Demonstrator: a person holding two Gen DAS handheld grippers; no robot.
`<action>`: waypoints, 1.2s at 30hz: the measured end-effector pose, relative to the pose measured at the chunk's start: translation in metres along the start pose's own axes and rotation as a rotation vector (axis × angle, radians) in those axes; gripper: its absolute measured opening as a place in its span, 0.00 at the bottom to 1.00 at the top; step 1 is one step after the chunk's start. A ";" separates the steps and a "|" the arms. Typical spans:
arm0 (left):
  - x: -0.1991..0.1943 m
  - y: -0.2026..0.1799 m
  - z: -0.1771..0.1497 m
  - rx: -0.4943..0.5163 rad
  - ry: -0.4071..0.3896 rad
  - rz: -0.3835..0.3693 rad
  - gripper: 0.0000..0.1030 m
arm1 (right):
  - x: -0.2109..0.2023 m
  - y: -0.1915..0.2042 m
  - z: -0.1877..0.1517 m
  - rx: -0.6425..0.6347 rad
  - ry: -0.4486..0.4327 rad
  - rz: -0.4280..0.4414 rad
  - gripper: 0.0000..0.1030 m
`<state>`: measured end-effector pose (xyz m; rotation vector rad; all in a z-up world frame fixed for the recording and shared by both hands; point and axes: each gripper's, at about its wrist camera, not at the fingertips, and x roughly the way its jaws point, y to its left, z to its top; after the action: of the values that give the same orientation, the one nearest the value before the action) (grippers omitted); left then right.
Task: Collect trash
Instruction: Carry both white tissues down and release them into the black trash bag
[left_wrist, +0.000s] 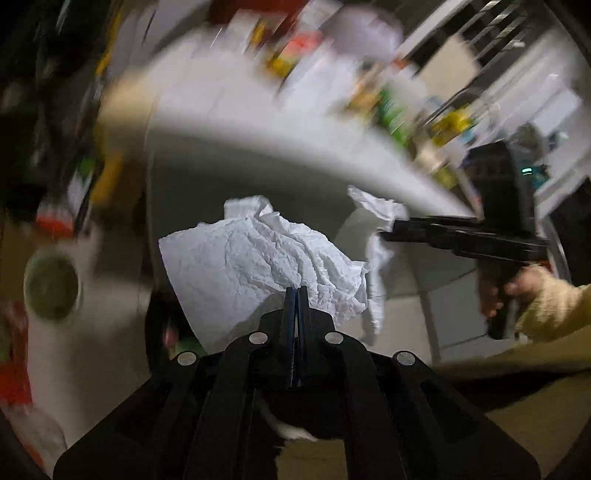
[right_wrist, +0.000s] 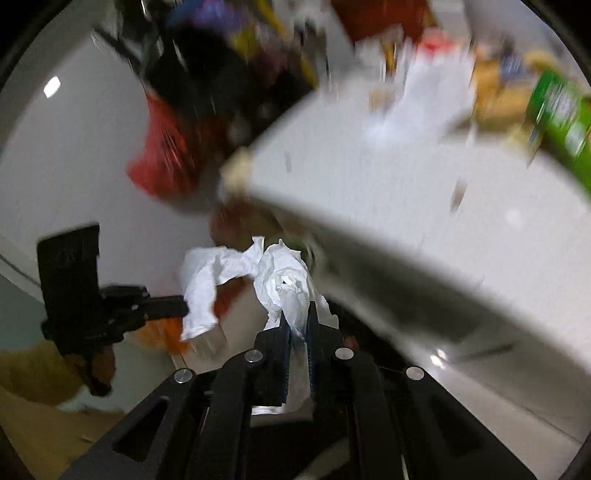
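My left gripper (left_wrist: 296, 291) is shut on a crumpled white paper tissue (left_wrist: 258, 254), held in the air below a white table edge (left_wrist: 258, 133). My right gripper (right_wrist: 298, 314) is shut on a second crumpled white tissue (right_wrist: 284, 280). In the left wrist view the right gripper (left_wrist: 388, 229) shows at the right, its tissue (left_wrist: 376, 210) hanging from its tip. In the right wrist view the left gripper (right_wrist: 181, 306) shows at the left with its tissue (right_wrist: 203, 291). Both views are motion-blurred.
The white table (right_wrist: 369, 177) carries blurred packages, among them a green box (right_wrist: 561, 110). A red bag (right_wrist: 159, 158) hangs at the left of the right wrist view. A paper roll (left_wrist: 51, 284) shows at the left of the left wrist view. Brown cardboard (left_wrist: 535, 413) lies below.
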<state>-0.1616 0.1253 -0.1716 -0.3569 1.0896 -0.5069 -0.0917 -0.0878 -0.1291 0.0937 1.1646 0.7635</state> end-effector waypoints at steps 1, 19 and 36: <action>0.019 0.014 -0.010 -0.018 0.027 0.024 0.01 | 0.025 -0.003 -0.011 0.012 0.049 -0.006 0.09; 0.231 0.143 -0.079 -0.148 0.355 0.341 0.82 | 0.291 -0.108 -0.136 0.166 0.441 -0.344 0.68; 0.083 0.021 -0.002 0.064 0.127 0.253 0.85 | 0.041 0.001 -0.032 -0.047 0.026 -0.311 0.95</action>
<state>-0.1287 0.0969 -0.2454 -0.1292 1.2188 -0.3411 -0.1124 -0.0732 -0.1746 -0.1345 1.1519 0.5173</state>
